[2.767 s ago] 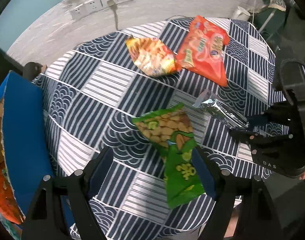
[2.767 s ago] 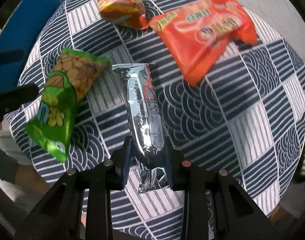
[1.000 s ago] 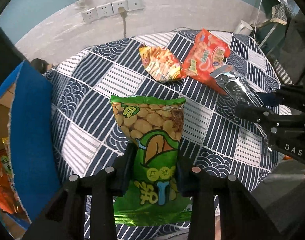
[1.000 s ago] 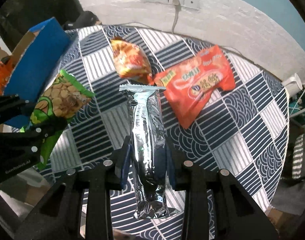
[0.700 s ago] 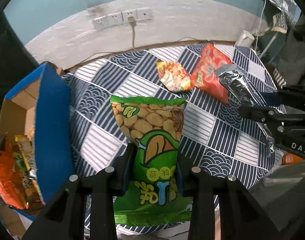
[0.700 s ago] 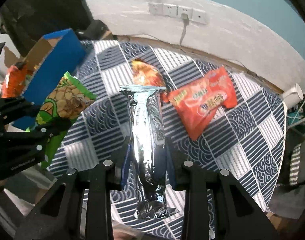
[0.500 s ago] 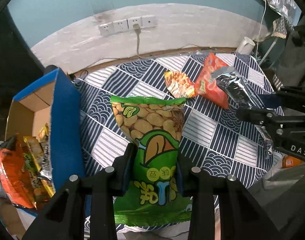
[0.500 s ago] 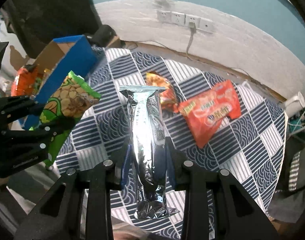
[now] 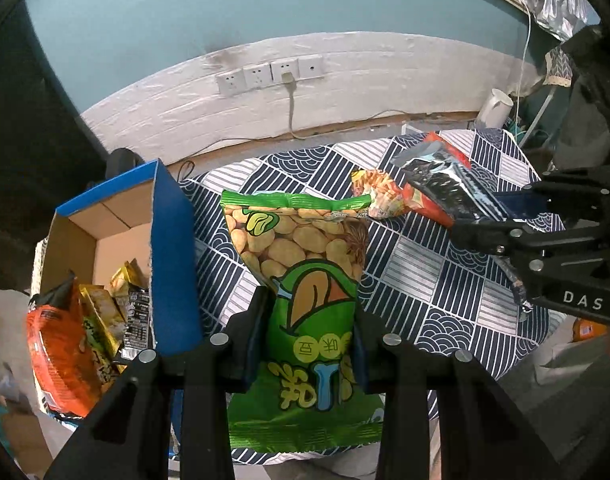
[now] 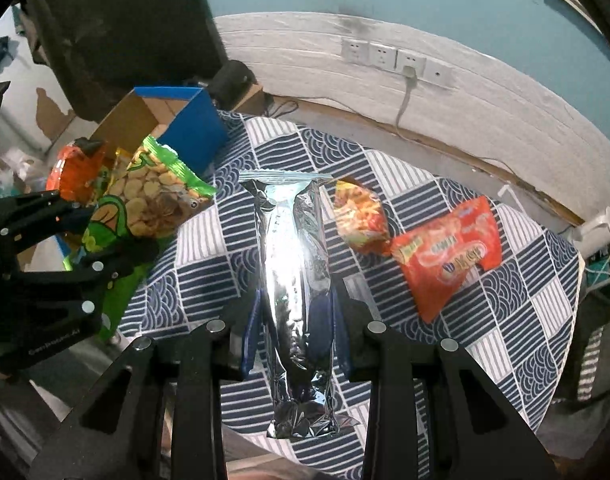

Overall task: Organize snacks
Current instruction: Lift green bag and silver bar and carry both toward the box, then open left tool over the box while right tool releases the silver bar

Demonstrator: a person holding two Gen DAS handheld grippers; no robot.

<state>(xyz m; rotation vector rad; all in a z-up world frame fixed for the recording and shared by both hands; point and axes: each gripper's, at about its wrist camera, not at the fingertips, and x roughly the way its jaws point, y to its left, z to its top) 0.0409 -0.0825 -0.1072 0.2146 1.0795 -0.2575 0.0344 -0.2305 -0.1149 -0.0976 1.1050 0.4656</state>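
My left gripper [image 9: 311,316] is shut on a green snack bag [image 9: 305,280] and holds it well above the table; the bag also shows in the right wrist view [image 10: 145,204]. My right gripper [image 10: 295,312] is shut on a silver foil packet [image 10: 293,256], also lifted; the packet shows in the left wrist view [image 9: 445,188]. An orange-yellow snack bag [image 10: 361,216] and a red snack bag [image 10: 449,252] lie on the patterned tablecloth [image 10: 505,320]. A blue cardboard box [image 9: 169,256] stands at the table's left side.
The box holds several snack packs, among them an orange one [image 9: 61,356]. A white wall with power sockets [image 9: 269,76] and a plugged cable runs behind the table. A white cup [image 9: 497,110] stands at the far right.
Both grippers have risen higher and pulled back from the table with their packs. More of the blue box's inside and the wall has come into view.
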